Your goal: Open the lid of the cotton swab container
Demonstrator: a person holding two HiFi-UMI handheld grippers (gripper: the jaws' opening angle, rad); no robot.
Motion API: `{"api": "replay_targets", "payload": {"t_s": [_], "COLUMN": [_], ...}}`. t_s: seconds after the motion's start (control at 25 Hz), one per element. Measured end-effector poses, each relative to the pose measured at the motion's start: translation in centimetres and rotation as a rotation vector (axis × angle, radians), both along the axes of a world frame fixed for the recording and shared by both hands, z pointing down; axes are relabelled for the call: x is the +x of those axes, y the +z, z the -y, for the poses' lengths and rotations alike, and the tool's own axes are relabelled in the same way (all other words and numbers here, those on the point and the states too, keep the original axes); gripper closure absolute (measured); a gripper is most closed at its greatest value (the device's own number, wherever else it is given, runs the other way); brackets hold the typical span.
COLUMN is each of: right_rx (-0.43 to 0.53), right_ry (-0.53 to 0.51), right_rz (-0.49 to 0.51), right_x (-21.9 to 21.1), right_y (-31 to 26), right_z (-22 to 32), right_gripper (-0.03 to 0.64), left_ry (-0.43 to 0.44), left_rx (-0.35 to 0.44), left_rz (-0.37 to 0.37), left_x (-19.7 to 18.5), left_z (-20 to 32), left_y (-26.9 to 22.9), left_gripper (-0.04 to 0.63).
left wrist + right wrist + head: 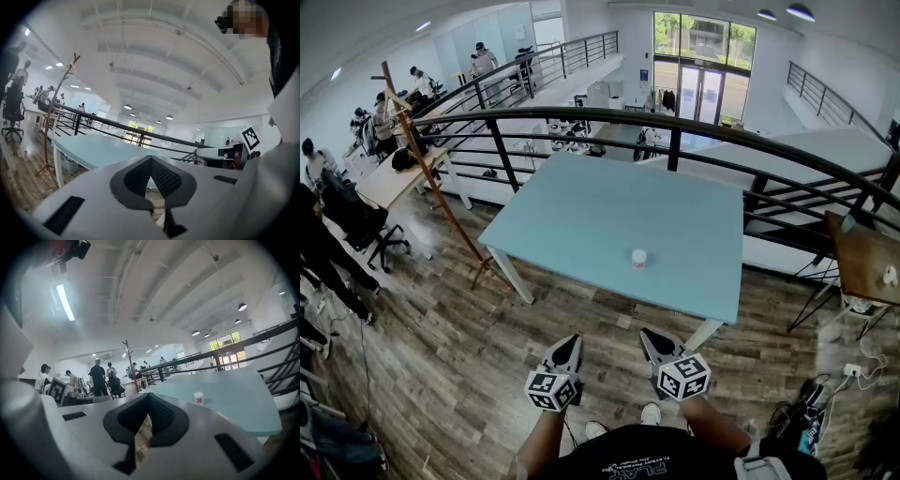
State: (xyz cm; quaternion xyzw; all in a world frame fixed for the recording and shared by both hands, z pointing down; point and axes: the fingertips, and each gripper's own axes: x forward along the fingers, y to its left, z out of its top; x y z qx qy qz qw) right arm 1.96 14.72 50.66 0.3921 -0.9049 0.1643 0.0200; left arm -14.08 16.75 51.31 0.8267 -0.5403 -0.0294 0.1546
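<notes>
The cotton swab container (638, 259), a small white tub with a lid and a red label, stands near the front middle of the light blue table (581, 216). Both grippers hang over the wooden floor, short of the table's front edge. My left gripper (572, 341) is shut and holds nothing. The right gripper (650, 336) beside it is also shut and empty. In the right gripper view the container (198, 398) sits on the table (234, 394), ahead and right of the closed right gripper (148, 398). The left gripper view shows its closed left gripper (151, 162) and the table (93, 147), not the container.
A black curved railing (675, 127) runs behind the table. A wooden coat stand (427, 169) leans at the left. A brown table (862, 258) stands at the right. People work at desks (389, 178) on the far left. Cables lie on the floor (811, 412) at lower right.
</notes>
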Motion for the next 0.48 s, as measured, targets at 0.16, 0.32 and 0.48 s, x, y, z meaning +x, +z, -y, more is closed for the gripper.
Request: {"api": "replay_targets", "payload": {"t_s": [0.16, 0.32, 0.48], "right_rx": [0.005, 0.005, 0.000], "right_ry": [-0.002, 0.000, 0.007], "right_rz": [-0.017, -0.035, -0.038], "right_x": [0.0, -0.3, -0.5], "right_y": [0.4, 0.7, 0.9], "right_z": [-0.3, -0.6, -1.1], "right_gripper": [0.598, 0.598, 0.598], "left_ry": [-0.028, -0.032, -0.022], "left_rx": [-0.008, -0.022, -0.028], "left_rz": [-0.022, -0.031, -0.021], "left_x": [-0.6, -1.0, -1.0], "left_z": [-0.4, -1.0, -1.7], "left_y": [0.7, 1.2, 1.6], "left_gripper": [0.591, 0.591, 0.591]}}
